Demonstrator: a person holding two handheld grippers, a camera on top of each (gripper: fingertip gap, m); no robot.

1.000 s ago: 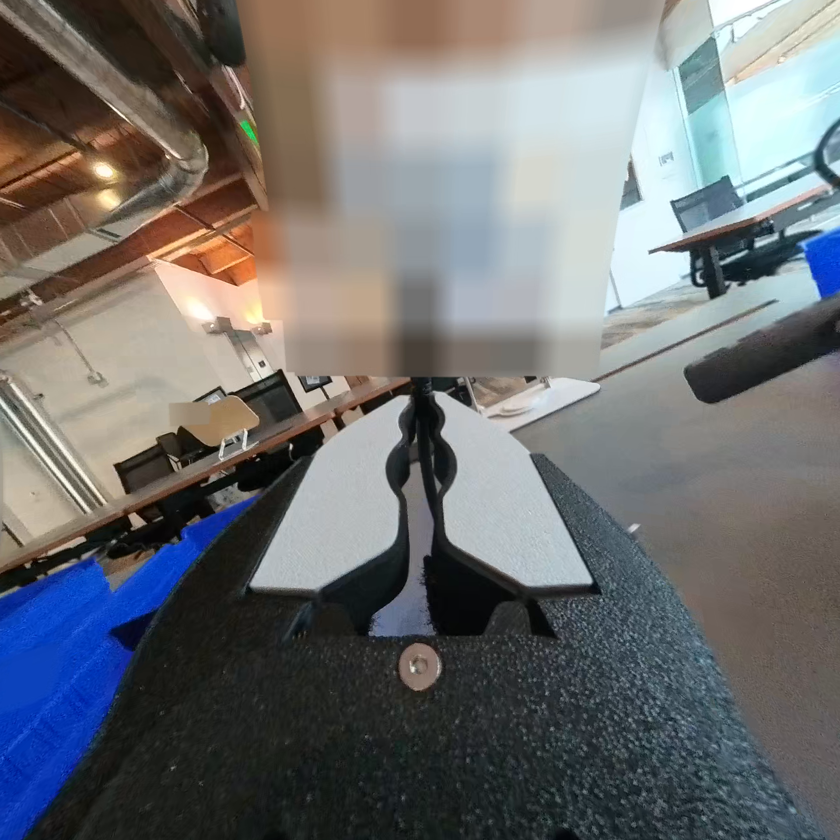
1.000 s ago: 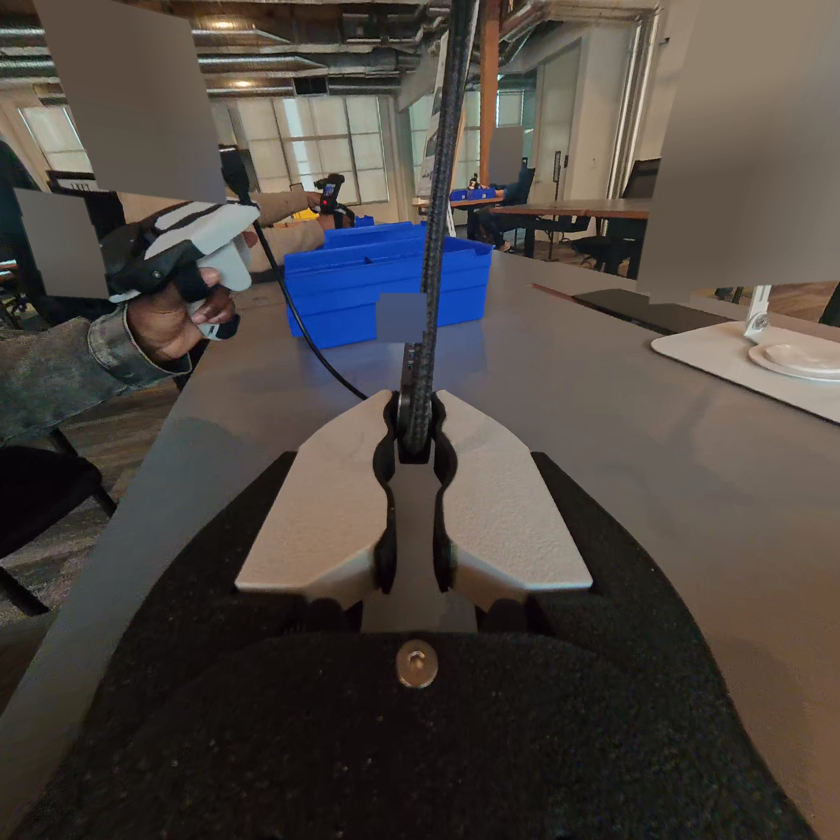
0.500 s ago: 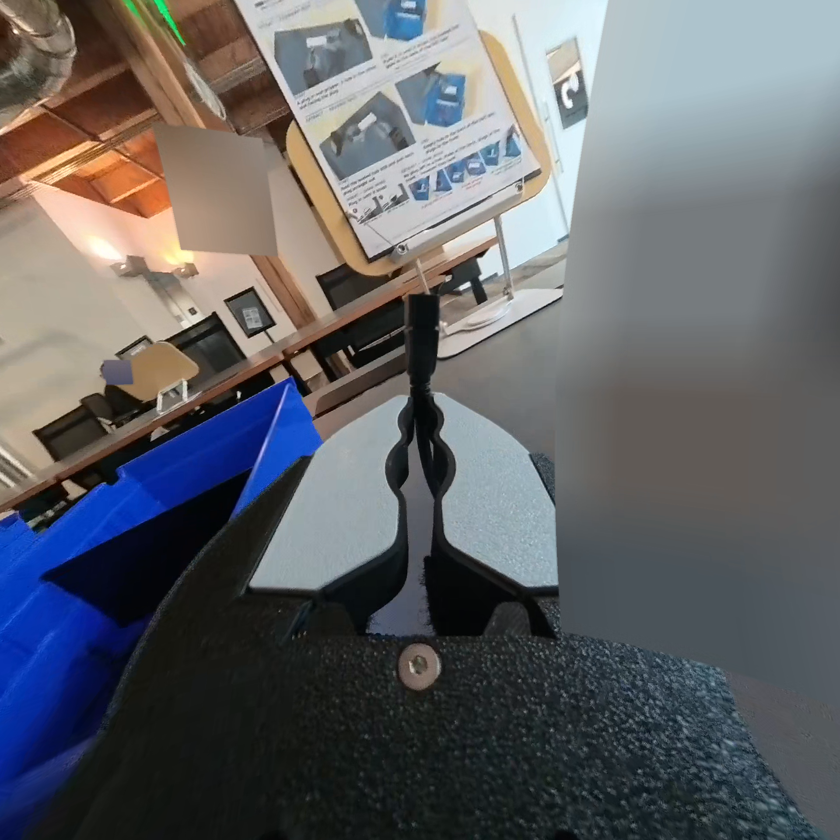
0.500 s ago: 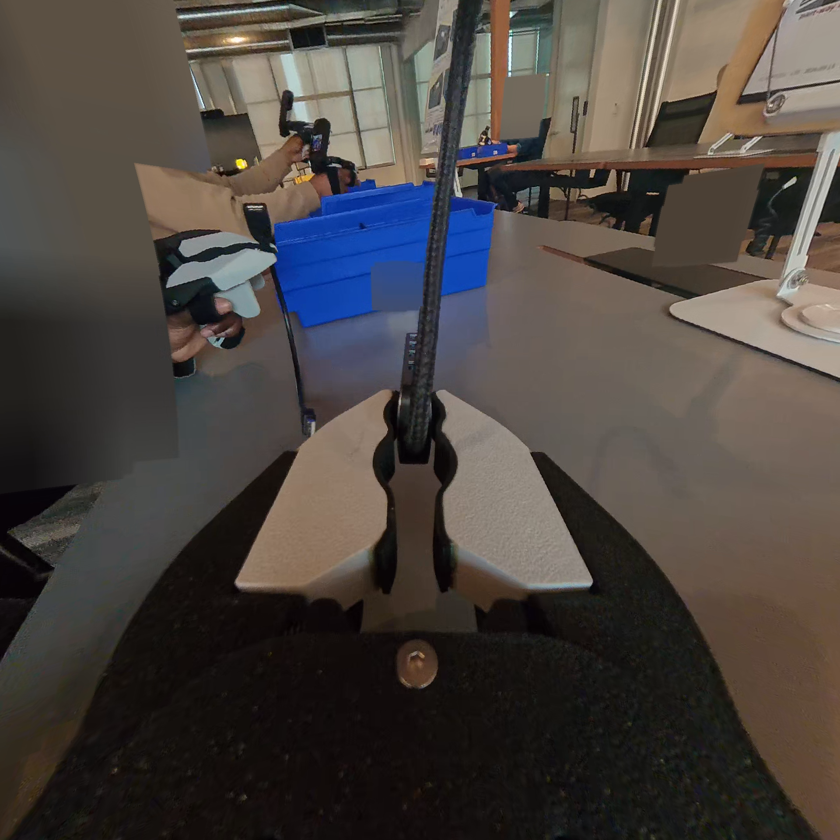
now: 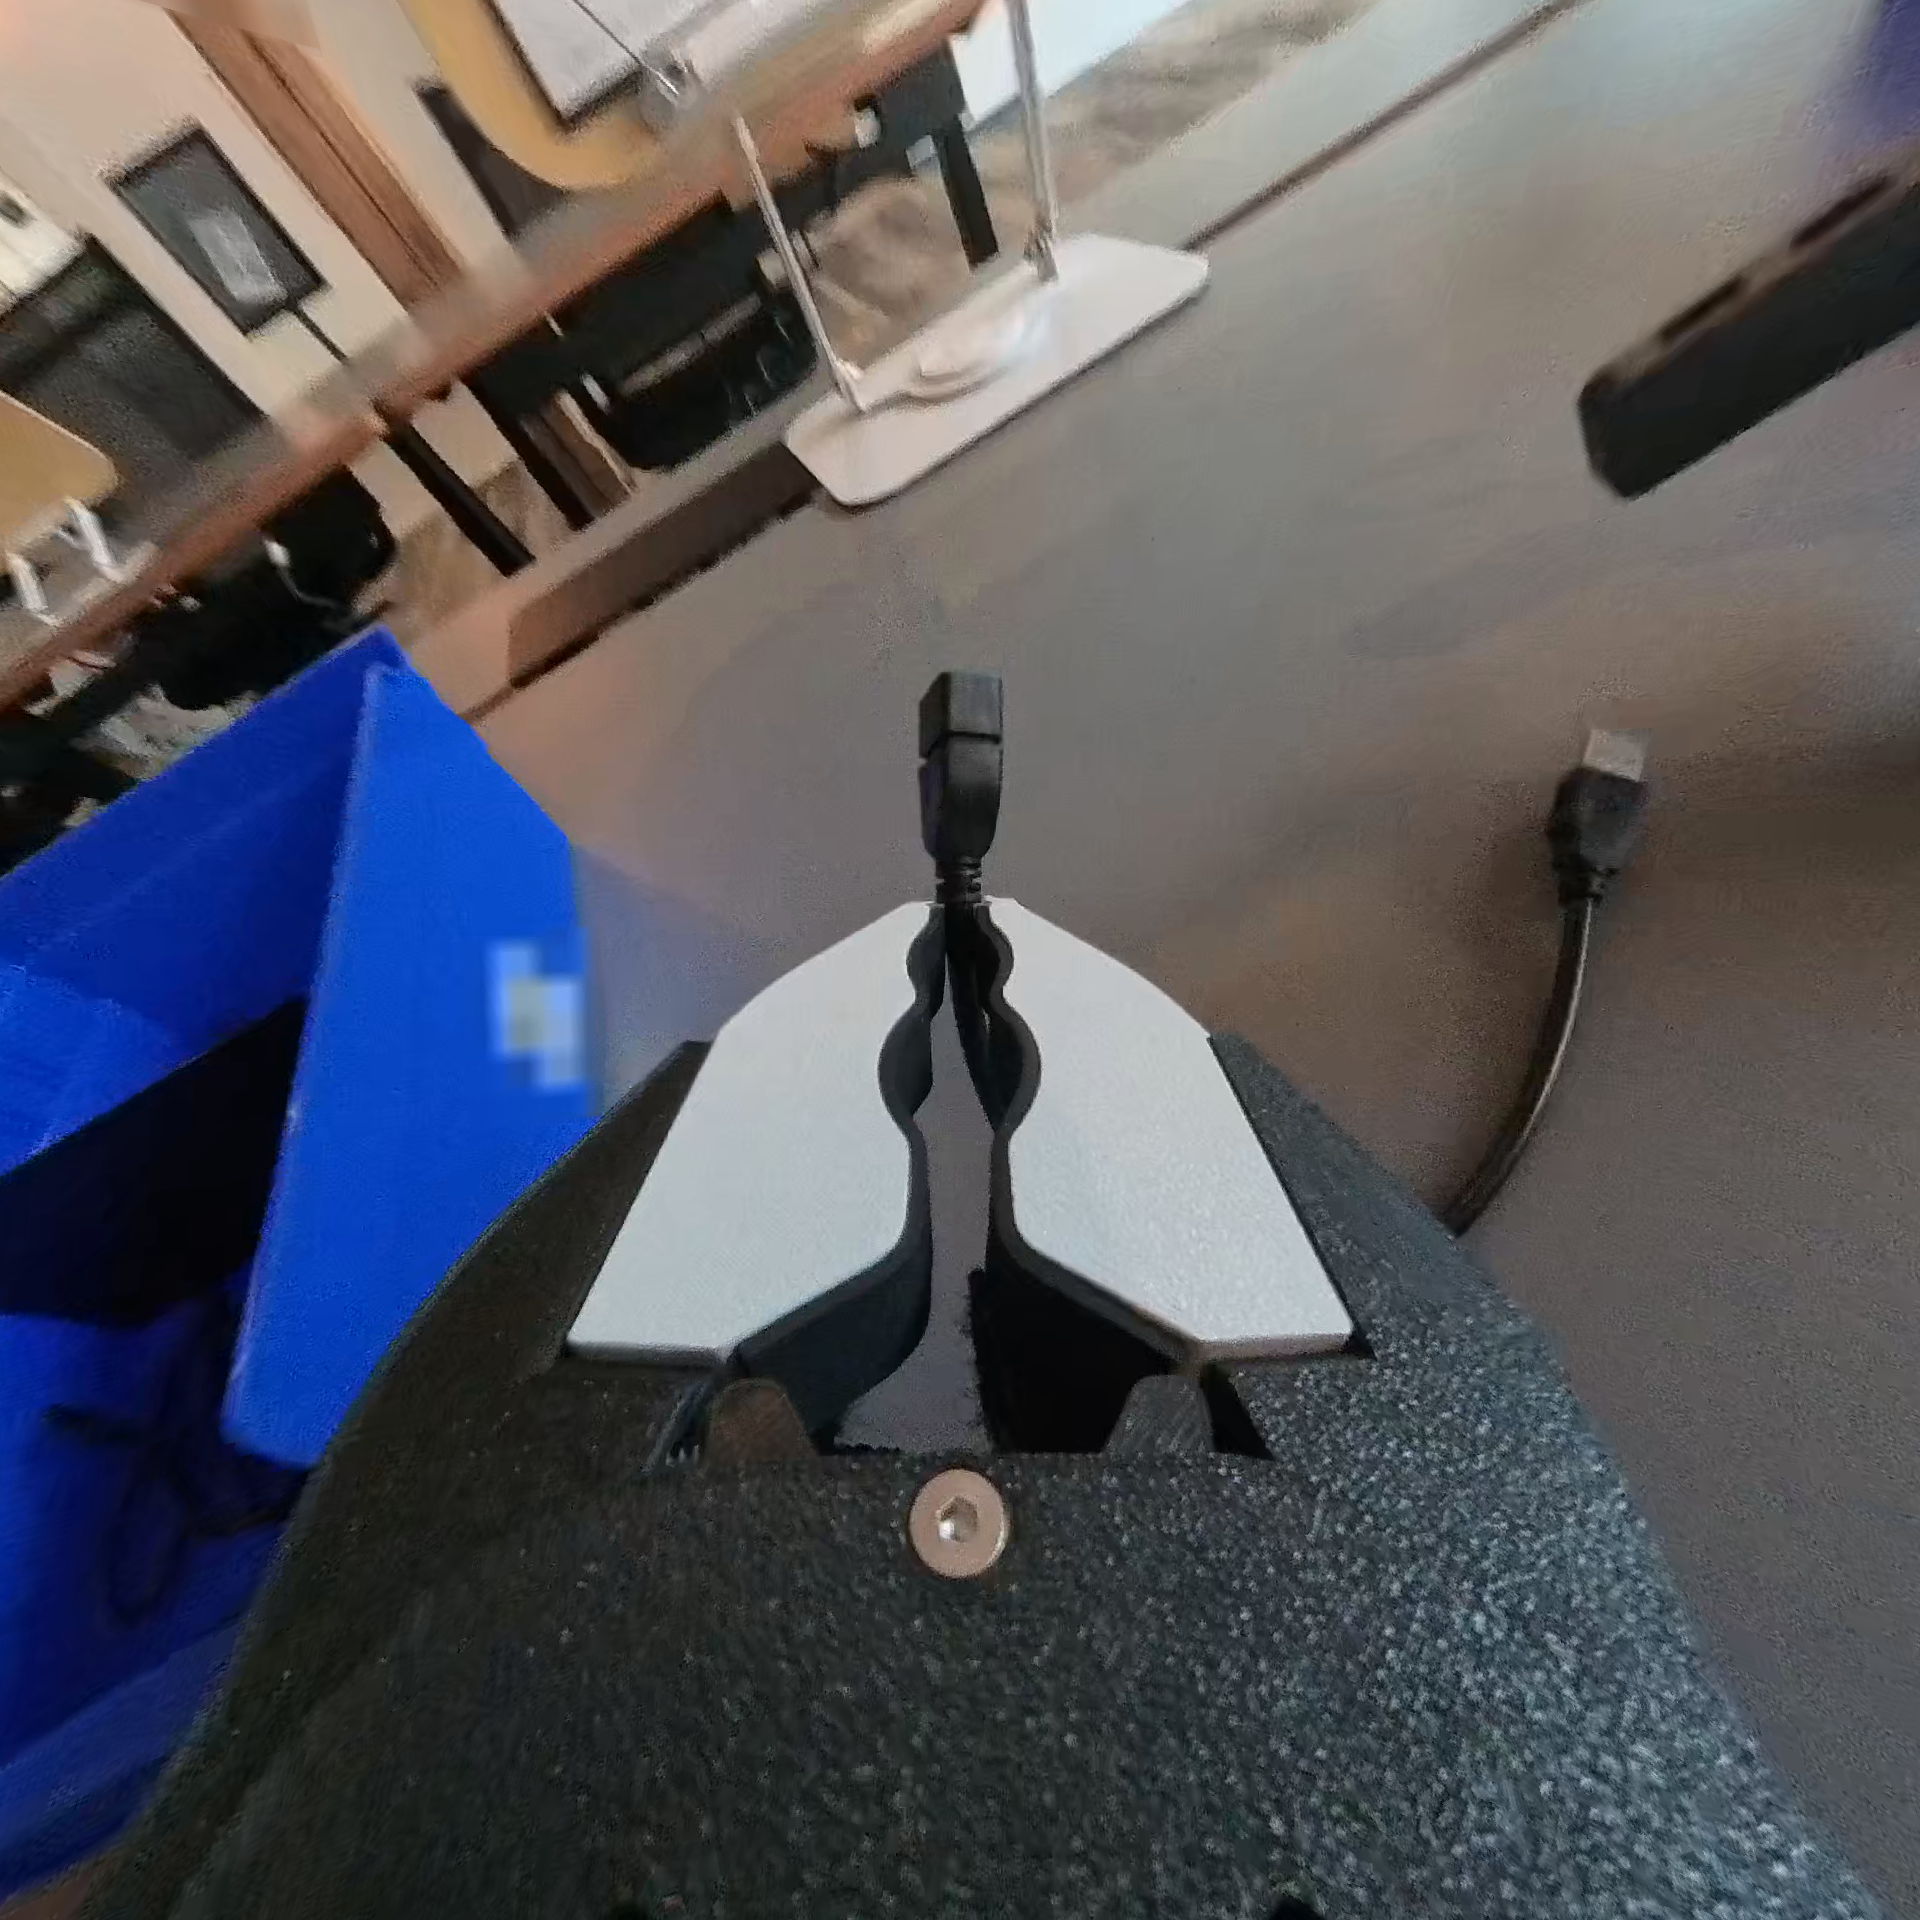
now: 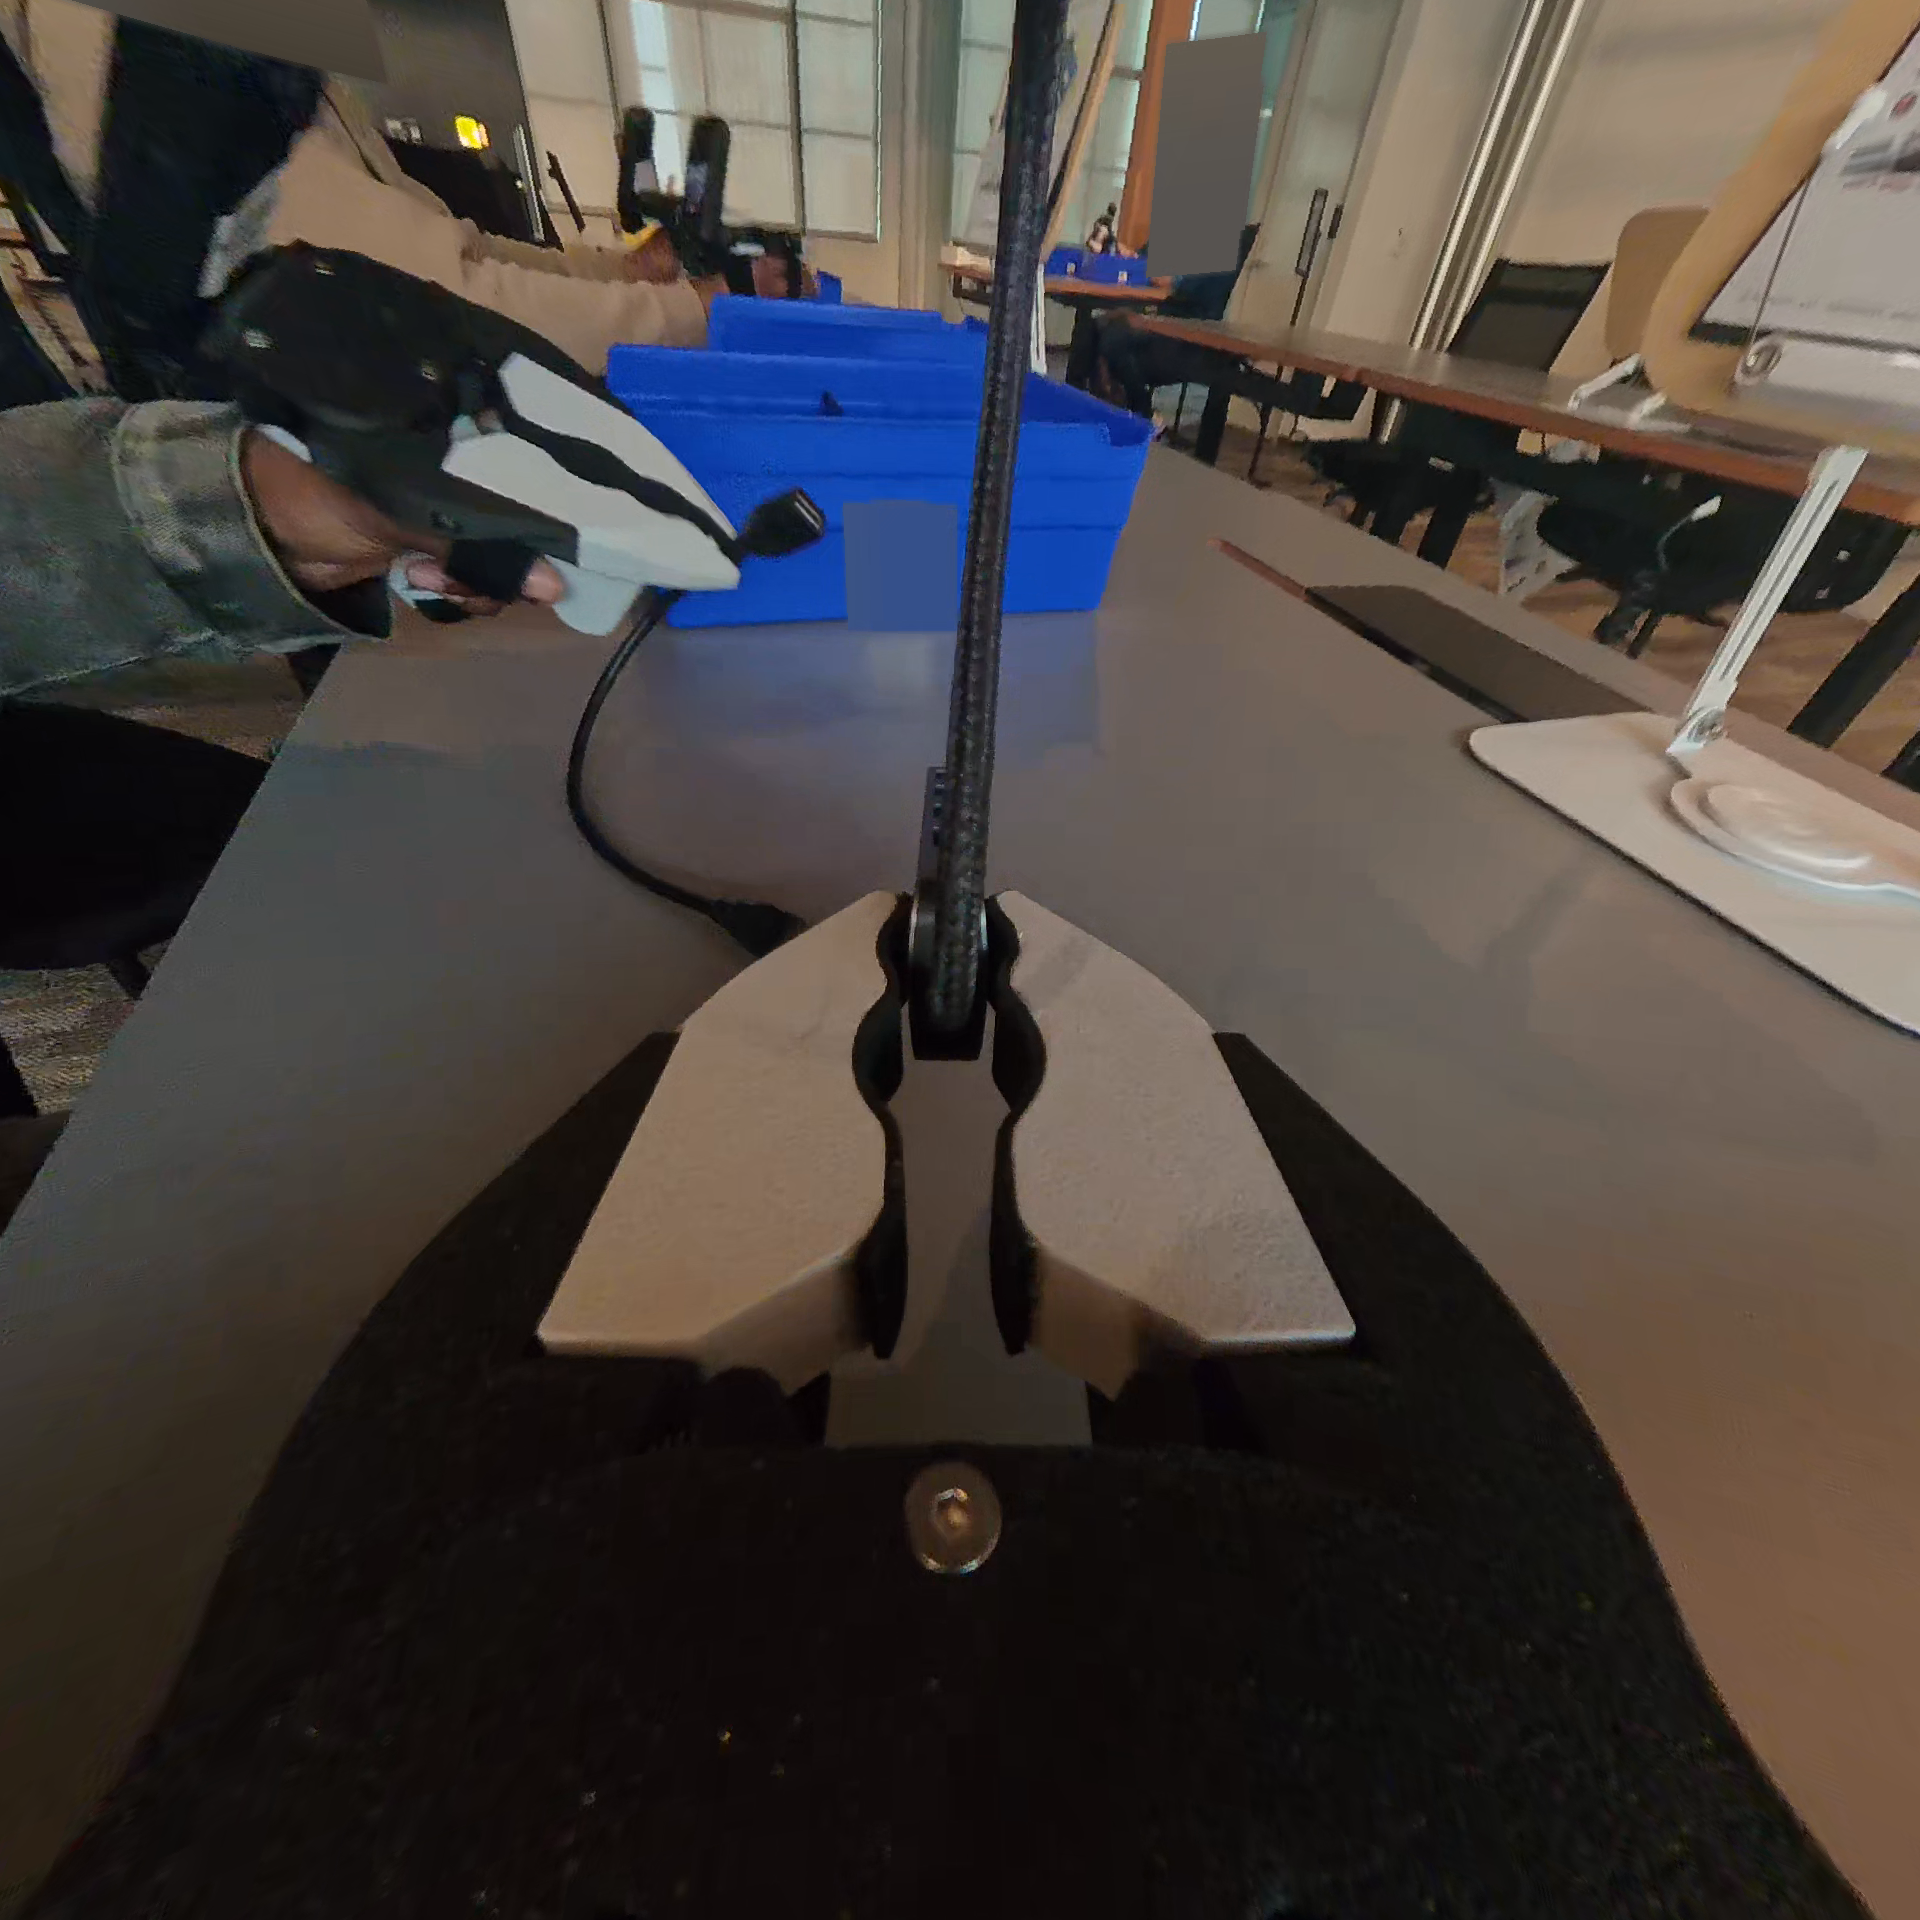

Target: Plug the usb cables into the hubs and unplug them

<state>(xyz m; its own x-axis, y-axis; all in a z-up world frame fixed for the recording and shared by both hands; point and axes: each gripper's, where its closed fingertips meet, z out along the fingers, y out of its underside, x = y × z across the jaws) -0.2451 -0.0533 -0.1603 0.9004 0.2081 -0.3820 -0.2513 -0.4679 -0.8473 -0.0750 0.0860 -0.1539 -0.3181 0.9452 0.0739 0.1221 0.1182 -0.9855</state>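
Observation:
My left gripper is shut on a black USB cable just behind its socket end, which sticks out ahead. The cable's plug end lies on the grey table to the right. A black hub shows blurred at the upper right. My right gripper is shut on the thin black hub, seen edge-on, and the hub's braided cord rises out of frame. The right wrist view shows the left gripper in a hand at the left, with the cable looping down to the table.
Blue bins stand at the table's far side, close to the left gripper's left. A white stand base sits at the right, also ahead in the left wrist view. A dark flat strip lies near the far right edge. The grippers' ends are close to 25 cm from one another.
The left gripper has tilted down toward the table and moved nearer the hub, still holding the cable. The cable's plug end has come down to lie on the table. The right gripper has barely moved.

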